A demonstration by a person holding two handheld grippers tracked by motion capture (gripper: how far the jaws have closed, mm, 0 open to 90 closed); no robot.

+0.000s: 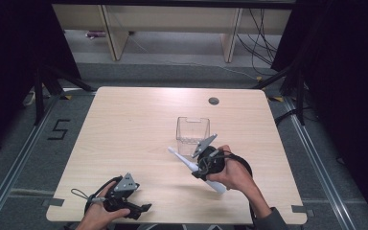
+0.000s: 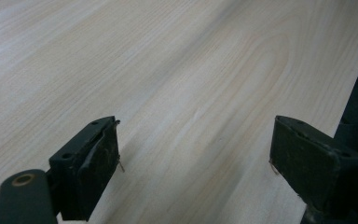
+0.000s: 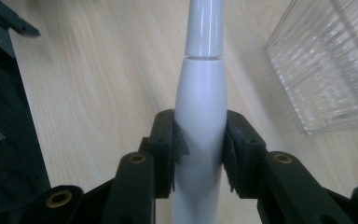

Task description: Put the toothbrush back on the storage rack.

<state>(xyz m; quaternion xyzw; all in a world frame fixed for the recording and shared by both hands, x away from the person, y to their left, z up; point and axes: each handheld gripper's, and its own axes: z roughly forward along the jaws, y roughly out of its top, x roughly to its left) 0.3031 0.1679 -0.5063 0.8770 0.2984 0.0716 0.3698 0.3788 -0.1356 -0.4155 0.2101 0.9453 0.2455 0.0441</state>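
The right gripper clamps a white electric toothbrush, smooth, tapering, with a seam, beside a clear ribbed container. The left gripper gapes empty over the table.

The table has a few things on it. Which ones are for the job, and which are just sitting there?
For the job:
- white electric toothbrush, clamped in the right gripper
- clear plastic box, right beside it

Just there:
- left gripper, open over bare table
- grey round cap in the table's far edge
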